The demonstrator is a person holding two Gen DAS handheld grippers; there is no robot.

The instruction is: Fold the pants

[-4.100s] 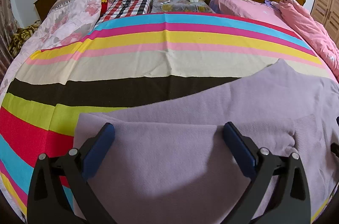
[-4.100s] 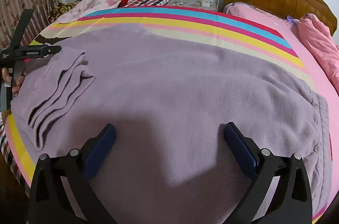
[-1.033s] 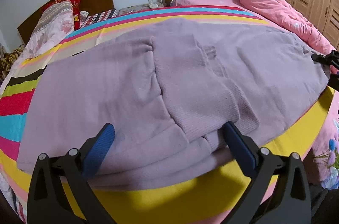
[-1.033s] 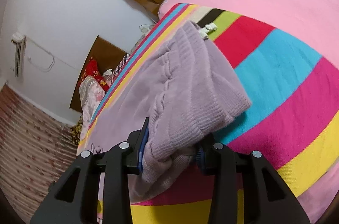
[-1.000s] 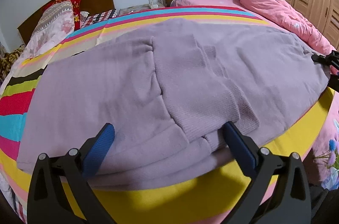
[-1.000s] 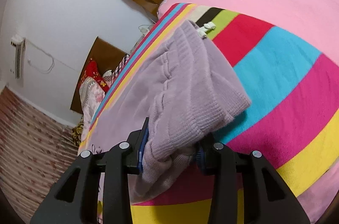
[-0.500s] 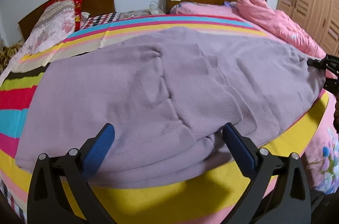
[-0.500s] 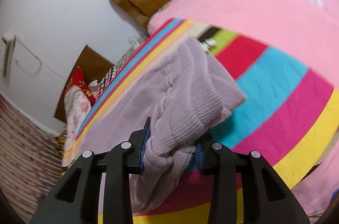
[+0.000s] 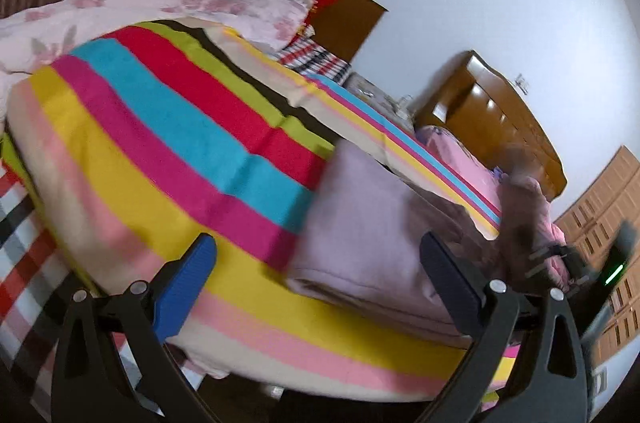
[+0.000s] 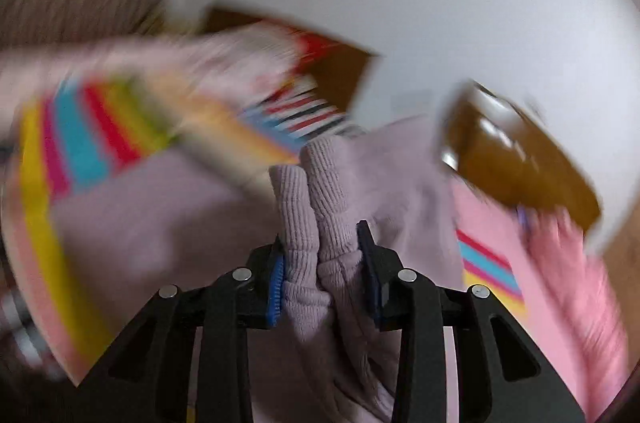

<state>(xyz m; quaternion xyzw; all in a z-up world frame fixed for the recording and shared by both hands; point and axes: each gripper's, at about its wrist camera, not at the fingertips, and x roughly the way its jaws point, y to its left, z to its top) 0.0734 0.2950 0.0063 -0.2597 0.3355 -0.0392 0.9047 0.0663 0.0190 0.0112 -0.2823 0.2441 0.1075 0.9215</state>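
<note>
pants [image 9: 372,231] on blanket [image 9: 160,151], headboard [image 9: 500,119] behind

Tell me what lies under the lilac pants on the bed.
The pants lie on the striped blanket; its pink and yellow stripes run beneath them. What is under the blanket there is covered.

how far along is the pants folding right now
Partly done, it seems. The lilac pants already lie doubled in layers on the striped blanket. In hand: the right gripper is shut on their ribbed cuffs, lifted over the bed; the blur suggests it is moving. The left gripper is open and holds nothing. Left: laying that end down and squaring the stack.
</note>
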